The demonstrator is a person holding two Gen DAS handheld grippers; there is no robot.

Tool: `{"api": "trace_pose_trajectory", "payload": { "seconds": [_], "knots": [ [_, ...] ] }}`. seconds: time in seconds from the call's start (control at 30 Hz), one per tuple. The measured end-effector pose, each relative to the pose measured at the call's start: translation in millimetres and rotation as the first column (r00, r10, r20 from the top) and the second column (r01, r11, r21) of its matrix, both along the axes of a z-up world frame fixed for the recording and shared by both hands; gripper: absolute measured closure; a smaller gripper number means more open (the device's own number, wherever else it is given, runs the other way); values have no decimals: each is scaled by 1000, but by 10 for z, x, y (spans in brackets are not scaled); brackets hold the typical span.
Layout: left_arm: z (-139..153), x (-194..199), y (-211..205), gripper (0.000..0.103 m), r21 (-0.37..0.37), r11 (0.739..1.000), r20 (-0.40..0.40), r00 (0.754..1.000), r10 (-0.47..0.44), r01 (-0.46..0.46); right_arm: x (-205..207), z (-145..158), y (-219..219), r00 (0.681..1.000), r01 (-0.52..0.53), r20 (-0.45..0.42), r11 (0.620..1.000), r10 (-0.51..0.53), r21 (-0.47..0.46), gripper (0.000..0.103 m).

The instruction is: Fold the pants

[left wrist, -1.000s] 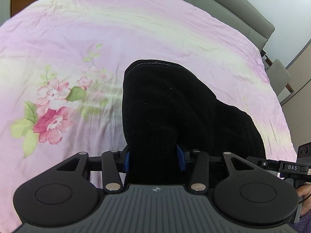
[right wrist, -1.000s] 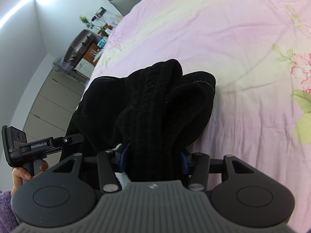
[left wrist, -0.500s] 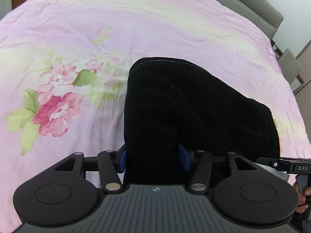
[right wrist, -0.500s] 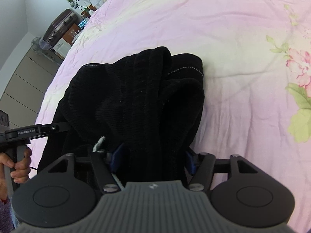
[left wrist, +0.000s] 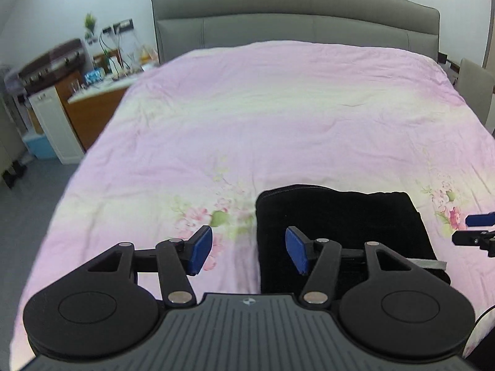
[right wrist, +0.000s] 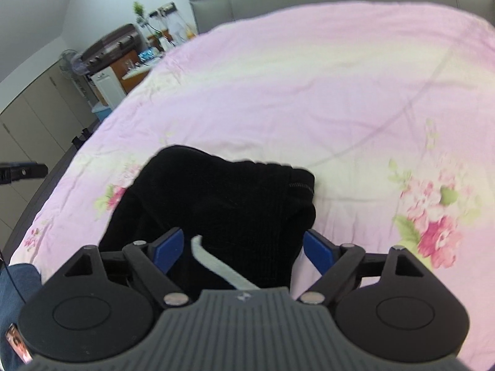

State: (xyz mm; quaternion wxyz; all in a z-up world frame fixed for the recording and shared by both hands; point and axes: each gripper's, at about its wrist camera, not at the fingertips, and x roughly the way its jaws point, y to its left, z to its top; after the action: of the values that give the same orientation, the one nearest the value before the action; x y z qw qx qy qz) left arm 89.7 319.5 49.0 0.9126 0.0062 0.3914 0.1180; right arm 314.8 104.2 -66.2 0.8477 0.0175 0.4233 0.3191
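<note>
The black pants lie folded in a compact bundle on the pink floral bedspread near its front edge. My left gripper is open and empty, raised above the bundle's left edge. My right gripper is open above the near part of the pants; a white drawstring lies between its blue pads. The right gripper's tip shows at the right edge of the left wrist view.
A grey headboard stands at the far end of the bed. A wooden desk with clutter and a white cabinet stand to the left. Grey floor lies beside the bed. My jeans-clad leg is at lower left.
Both grippers have opened and let go of the pants, then lifted and pulled back. The pants now rest folded on the bedspread.
</note>
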Motion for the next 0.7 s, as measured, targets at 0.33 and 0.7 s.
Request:
{"api": "trace_pose_trajectory", "payload": {
  "seconds": [0.33, 0.7],
  "knots": [
    [491, -961, -763, 29, 244, 968, 122, 992, 25, -54, -1145, 779, -374, 946, -89, 312, 996, 86, -4, 8],
    [-123, -1453, -1556, 22, 150, 969, 296, 944, 145, -196, -2106, 735, -820, 915, -72, 403, 993, 29, 92, 5]
  ]
}}
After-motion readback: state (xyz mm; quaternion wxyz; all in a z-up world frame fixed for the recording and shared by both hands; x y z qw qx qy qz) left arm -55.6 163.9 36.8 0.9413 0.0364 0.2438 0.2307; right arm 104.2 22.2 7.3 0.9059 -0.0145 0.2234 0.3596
